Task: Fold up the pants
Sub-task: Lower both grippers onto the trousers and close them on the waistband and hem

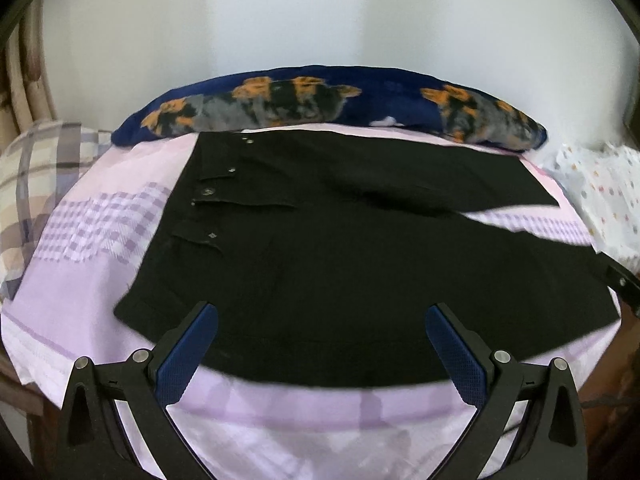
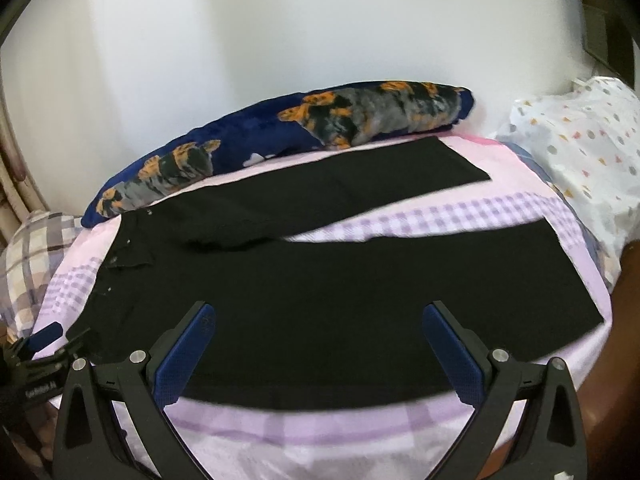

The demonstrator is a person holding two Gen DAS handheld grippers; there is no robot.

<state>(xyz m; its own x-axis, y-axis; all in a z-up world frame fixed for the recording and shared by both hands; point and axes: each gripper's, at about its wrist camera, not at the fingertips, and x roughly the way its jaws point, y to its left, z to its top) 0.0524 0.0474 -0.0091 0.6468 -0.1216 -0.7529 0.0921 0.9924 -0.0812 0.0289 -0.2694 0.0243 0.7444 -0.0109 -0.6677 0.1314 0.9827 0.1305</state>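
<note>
Black pants (image 1: 360, 248) lay flat on the bed, waistband to the left with its button and rivets, both legs running right and splayed apart in a V, the far leg (image 2: 360, 176) close to the blanket, the near leg (image 2: 400, 280) along the near edge. Left gripper (image 1: 322, 344) was spread wide, holding nothing, hovering over the near hip edge; right gripper (image 2: 318, 344) was likewise spread and empty over the near leg. Fabric looked like soft, medium-weight woven cloth, limp, likely to sag and drag on the sheet, not slippery or fragile. Best holds judged to be the near waistband corner and the near leg hem, pinching both layers, to carry that leg onto the far one. Surface was a pink-and-lilac checked bedsheet (image 1: 100, 232), soft, so it may bunch. Navy fleece blanket (image 1: 320, 100) with an orange print lay along the white wall (image 1: 280, 20), a plaid pillow (image 1: 32, 184) far left, spotted cloth (image 2: 580, 140) right
</note>
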